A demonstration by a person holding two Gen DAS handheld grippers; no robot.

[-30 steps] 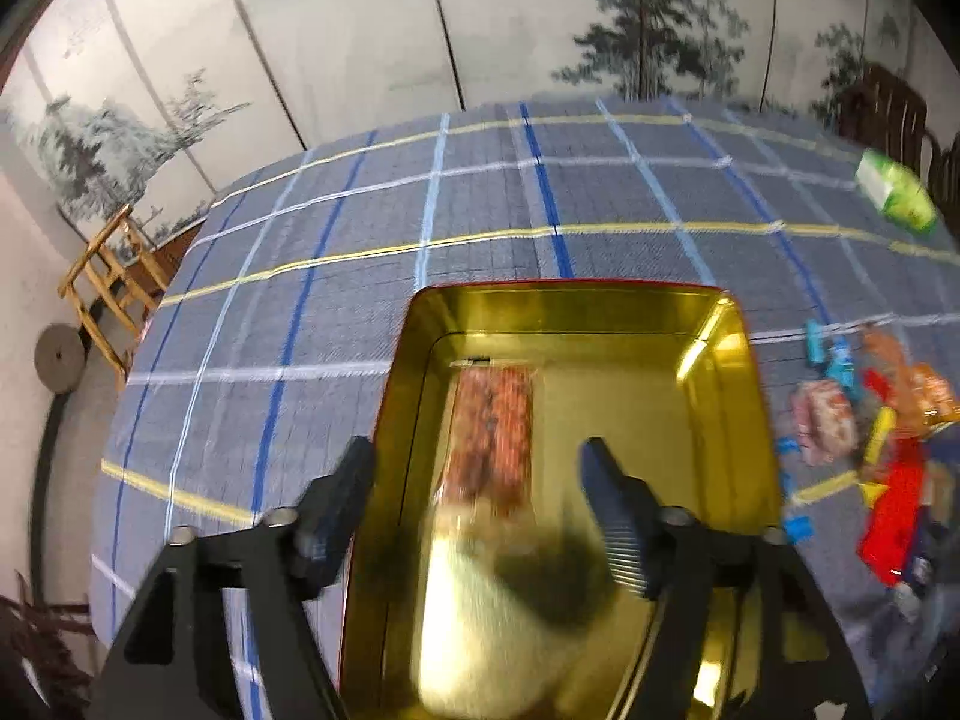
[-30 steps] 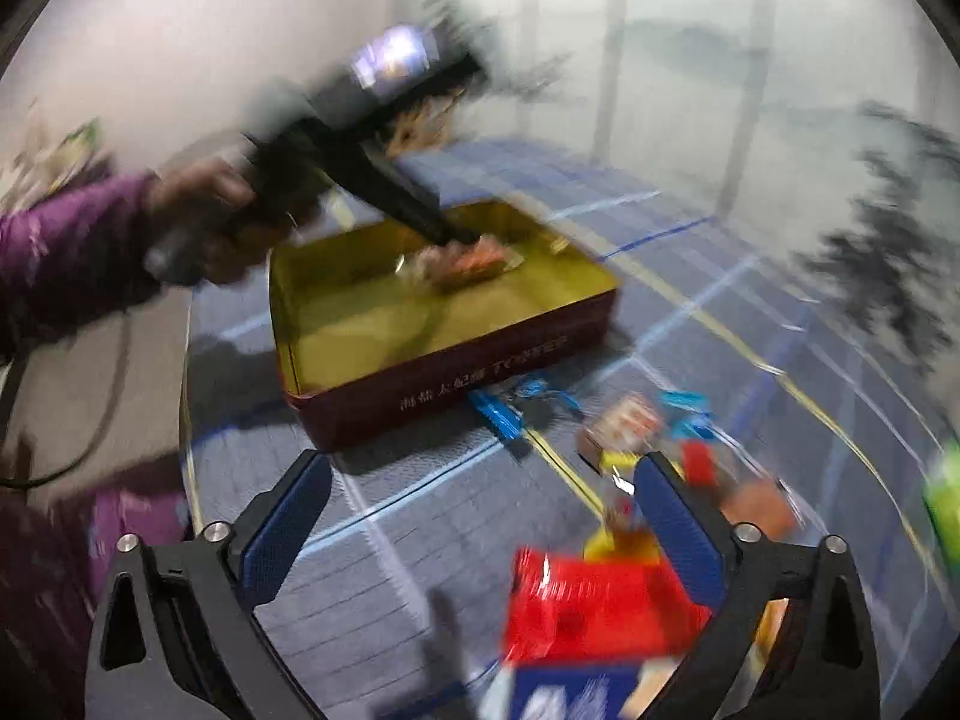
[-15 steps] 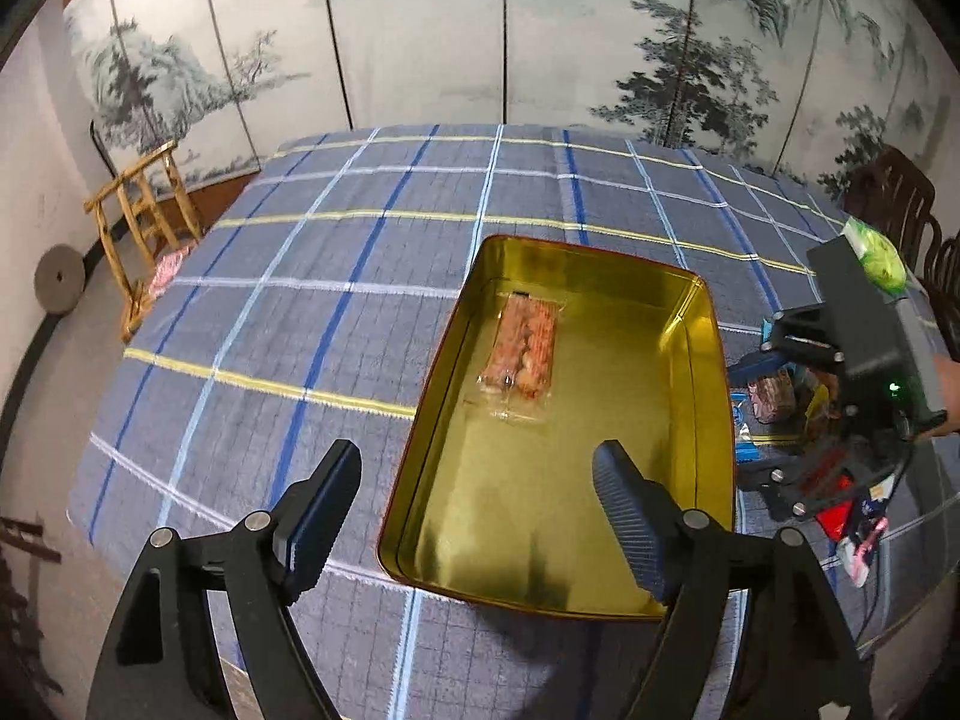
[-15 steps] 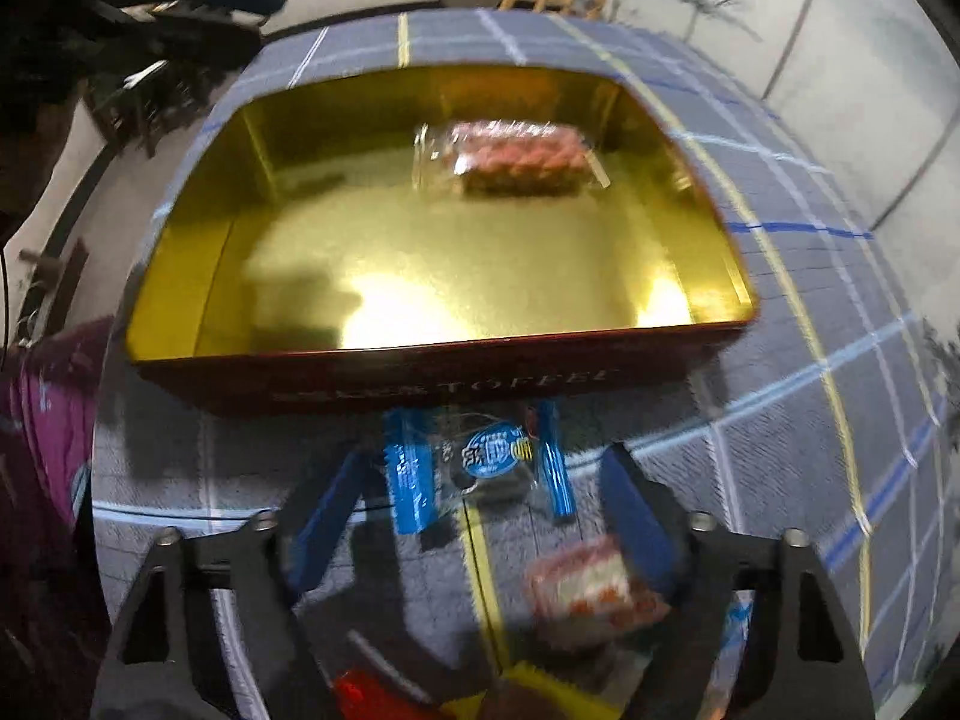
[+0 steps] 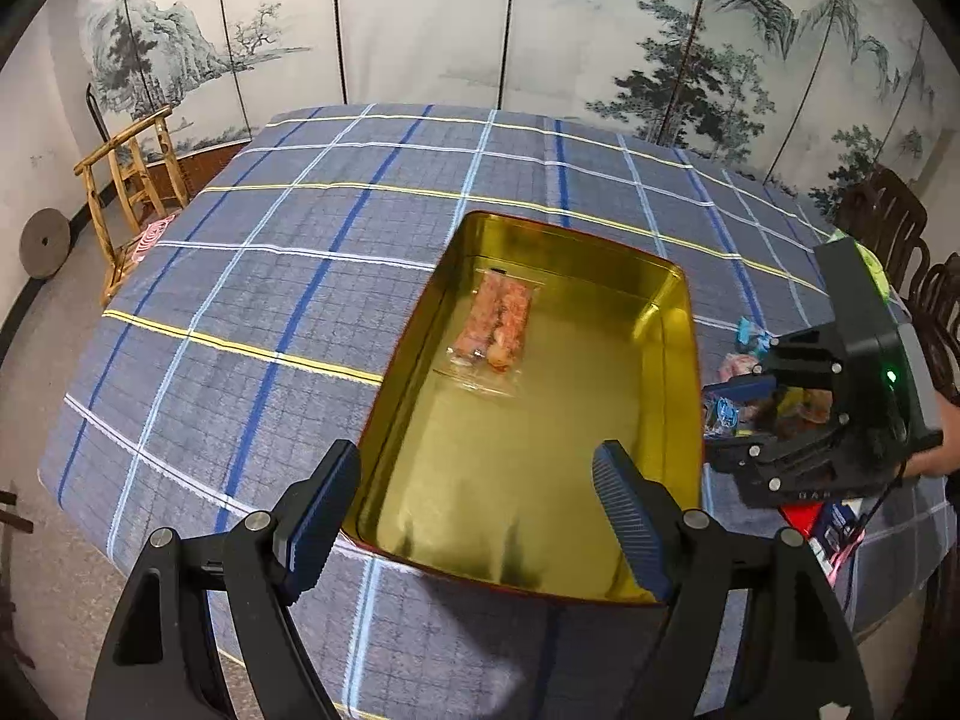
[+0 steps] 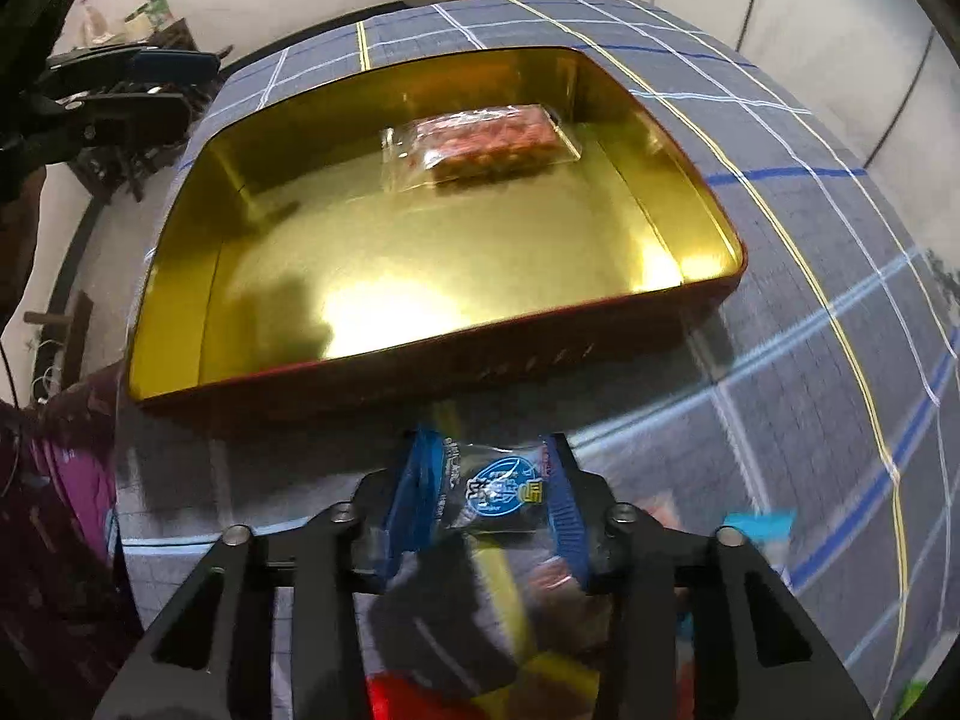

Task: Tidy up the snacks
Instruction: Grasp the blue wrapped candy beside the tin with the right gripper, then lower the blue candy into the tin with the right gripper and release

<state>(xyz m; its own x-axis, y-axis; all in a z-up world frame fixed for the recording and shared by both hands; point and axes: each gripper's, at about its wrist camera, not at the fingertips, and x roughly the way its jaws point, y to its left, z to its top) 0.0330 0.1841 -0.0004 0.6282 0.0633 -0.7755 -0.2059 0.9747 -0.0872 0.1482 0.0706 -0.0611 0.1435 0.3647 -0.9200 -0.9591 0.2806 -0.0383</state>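
The round table (image 5: 312, 276) in front of you wears a blue plaid cloth, and a painted folding screen (image 5: 540, 30) stands behind it. On the cloth sits the gold tin (image 5: 681, 324), red on the outside, open at the top. One clear-wrapped pack of reddish snacks (image 5: 501, 324) lies flat on the tin's floor toward its far end; the rest of the floor is bare gold.

Your left gripper (image 5: 474, 507) hangs over the near end of the tin with its jaws wide apart and nothing between them.

Your right gripper (image 6: 486, 507) is just outside the tin's long wall, pointed steeply down at the cloth. Its jaws are closing, and the small blue-wrapped snack (image 6: 492, 492) sits between the blue pads, which press on its two crimped ends. That snack is beside the tin, not in it.

Behind your right gripper a loose heap of other snacks (image 5: 744, 363) lies on the cloth, too blurred to tell apart.
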